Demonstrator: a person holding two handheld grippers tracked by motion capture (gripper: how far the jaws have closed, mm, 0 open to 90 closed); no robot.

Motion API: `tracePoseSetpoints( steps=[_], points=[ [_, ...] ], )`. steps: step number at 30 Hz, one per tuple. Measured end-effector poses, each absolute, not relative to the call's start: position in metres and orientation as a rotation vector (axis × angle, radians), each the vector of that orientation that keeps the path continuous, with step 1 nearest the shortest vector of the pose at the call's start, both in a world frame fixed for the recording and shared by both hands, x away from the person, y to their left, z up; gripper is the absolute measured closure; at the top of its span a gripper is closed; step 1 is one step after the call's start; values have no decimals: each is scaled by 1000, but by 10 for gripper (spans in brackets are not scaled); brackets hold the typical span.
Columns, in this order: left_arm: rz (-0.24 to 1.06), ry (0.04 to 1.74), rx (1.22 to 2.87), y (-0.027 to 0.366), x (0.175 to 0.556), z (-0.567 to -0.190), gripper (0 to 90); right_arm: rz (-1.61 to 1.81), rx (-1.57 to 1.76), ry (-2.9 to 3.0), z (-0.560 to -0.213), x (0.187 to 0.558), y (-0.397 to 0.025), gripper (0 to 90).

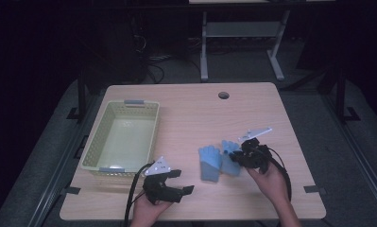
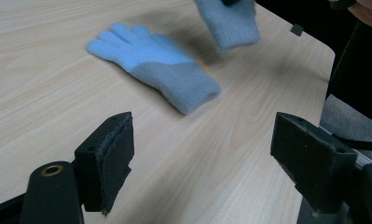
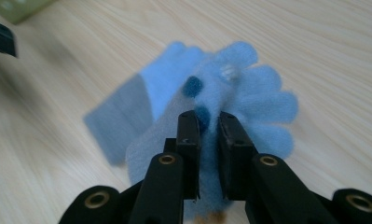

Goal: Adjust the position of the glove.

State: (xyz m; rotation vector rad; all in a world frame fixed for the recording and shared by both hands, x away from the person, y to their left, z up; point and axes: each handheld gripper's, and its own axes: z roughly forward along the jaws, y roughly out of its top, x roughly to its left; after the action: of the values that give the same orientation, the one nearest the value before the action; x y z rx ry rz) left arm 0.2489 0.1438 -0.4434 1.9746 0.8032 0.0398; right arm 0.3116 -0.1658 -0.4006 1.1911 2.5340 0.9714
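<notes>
Two light-blue knit gloves with grey cuffs are on the wooden table (image 1: 191,113). One glove (image 1: 209,162) (image 2: 155,65) (image 3: 127,102) lies flat, fingers pointing away from me. My right gripper (image 1: 239,153) (image 3: 207,122) is shut on the second glove (image 1: 230,158) (image 3: 253,100) (image 2: 232,23) and holds it lifted just off the table beside the first. My left gripper (image 1: 182,181) (image 2: 202,154) stands open near the front edge, left of the flat glove, with nothing between its jaws.
A pale green plastic basket (image 1: 96,142) stands on the table's left side, just behind my left gripper. A round cable hole (image 1: 223,95) is near the far edge. Tape marks (image 1: 312,189) sit at the front corners.
</notes>
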Motion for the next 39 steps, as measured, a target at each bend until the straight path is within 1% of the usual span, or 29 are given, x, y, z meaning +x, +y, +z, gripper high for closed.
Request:
tracePoseSetpoints(
  steps=[7, 10, 12, 18, 24, 27, 32, 39],
  points=[
    [51, 813, 1978, 146, 250, -443, 212, 941, 1101, 2603, -399, 318, -135, 796],
    [65, 799, 1972, 146, 248, -440, 212, 1001, 1093, 2615, -399, 317, -124, 796],
    [66, 793, 1977, 147, 247, -439, 212, 949, 1049, 2615, -400, 315, -116, 796],
    [42, 810, 1970, 148, 252, -441, 212, 939, 1077, 2647, -414, 316, -112, 796],
    [61, 799, 1976, 148, 250, -439, 212, 951, 1101, 2632, -426, 316, -108, 789],
    [55, 799, 1973, 148, 250, -439, 212, 903, 1097, 2630, -432, 317, -106, 783],
    [47, 795, 1987, 145, 249, -441, 212, 901, 1075, 2606, -440, 318, -106, 741],
    [33, 801, 1980, 143, 249, -444, 213, 949, 1052, 2561, -443, 319, -108, 717]
  ],
)
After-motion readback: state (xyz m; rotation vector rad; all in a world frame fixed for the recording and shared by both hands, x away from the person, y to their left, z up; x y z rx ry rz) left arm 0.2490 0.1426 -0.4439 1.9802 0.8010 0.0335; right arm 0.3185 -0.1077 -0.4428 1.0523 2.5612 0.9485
